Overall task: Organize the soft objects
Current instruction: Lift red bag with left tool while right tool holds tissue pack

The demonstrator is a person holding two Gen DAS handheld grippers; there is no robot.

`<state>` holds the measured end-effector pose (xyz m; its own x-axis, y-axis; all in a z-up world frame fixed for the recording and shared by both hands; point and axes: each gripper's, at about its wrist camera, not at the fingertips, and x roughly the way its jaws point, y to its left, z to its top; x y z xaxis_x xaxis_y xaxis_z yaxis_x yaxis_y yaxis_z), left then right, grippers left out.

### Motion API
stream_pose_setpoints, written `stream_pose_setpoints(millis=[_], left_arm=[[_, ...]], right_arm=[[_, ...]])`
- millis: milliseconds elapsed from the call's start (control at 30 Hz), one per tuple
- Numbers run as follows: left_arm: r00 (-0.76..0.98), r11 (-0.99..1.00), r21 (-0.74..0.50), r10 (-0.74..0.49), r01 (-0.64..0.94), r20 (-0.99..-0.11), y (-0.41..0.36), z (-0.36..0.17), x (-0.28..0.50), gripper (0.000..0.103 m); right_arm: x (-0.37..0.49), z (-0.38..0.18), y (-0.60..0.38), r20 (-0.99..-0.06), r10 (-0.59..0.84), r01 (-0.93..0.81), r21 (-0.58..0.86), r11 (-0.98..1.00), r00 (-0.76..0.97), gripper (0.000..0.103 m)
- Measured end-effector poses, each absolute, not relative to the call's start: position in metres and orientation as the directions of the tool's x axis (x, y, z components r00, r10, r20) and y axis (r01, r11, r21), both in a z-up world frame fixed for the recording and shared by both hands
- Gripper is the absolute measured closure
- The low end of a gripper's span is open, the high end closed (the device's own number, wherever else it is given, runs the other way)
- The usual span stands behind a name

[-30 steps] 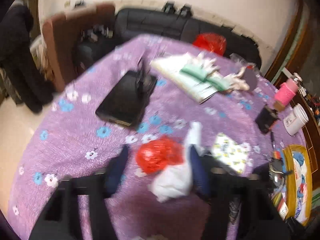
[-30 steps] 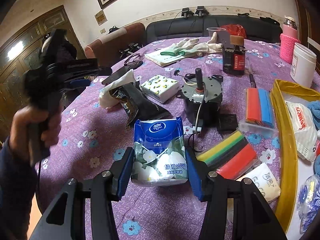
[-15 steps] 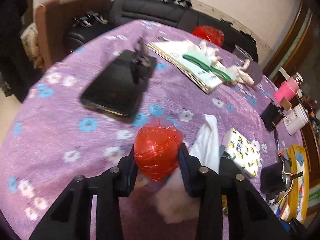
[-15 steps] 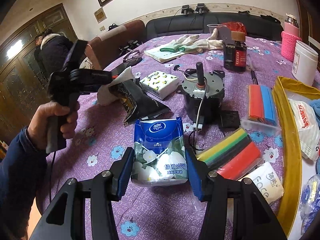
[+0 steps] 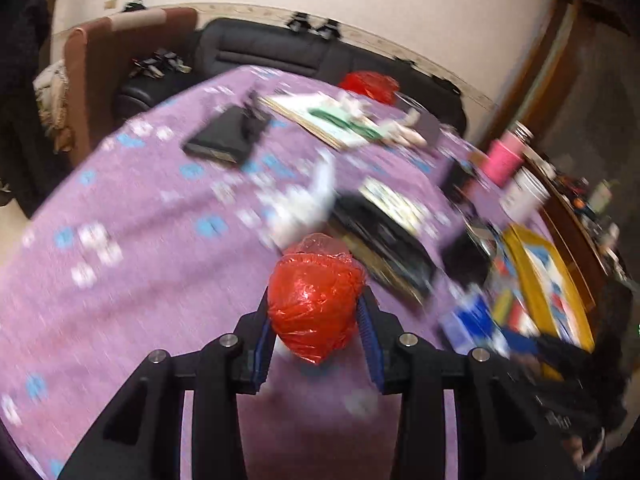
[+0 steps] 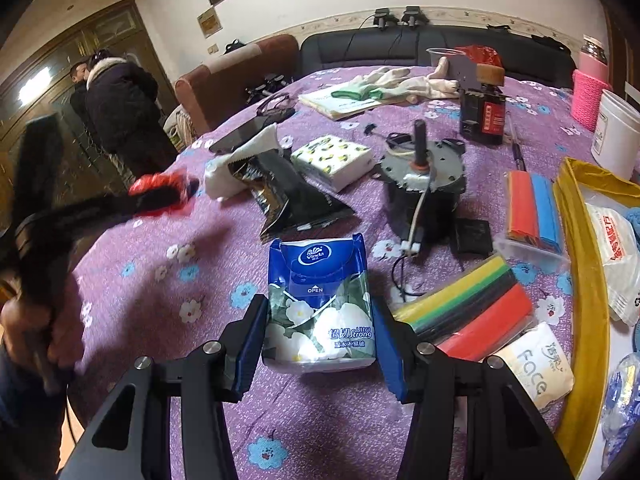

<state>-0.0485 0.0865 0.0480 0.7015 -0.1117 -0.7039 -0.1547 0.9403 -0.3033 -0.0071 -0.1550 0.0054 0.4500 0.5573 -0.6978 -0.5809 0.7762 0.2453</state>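
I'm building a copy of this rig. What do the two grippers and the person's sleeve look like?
Both the left gripper and right gripper have black angular frames, silver bolts and blue ribbed pads. The sleeve looks dark blue.

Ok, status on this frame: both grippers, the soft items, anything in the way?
Left gripper shut on red plastic bag, clear of the table. Right gripper around blue tissue pack, contact unclear. Motor and black wrapper crowd the purple tablecloth.
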Motion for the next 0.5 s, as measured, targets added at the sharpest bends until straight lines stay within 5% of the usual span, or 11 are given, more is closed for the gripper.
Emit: stream_pose_setpoints(millis=[500], left_arm=[[0.757, 0.959, -0.236, -0.035, -0.159, -0.653, 0.079, 0.064, -0.09, 0.066]], right_arm=[[-0.016, -0.002, -0.141, -0.728, 0.527, -0.616, 0.184, 0.766, 0.438, 0.047]])
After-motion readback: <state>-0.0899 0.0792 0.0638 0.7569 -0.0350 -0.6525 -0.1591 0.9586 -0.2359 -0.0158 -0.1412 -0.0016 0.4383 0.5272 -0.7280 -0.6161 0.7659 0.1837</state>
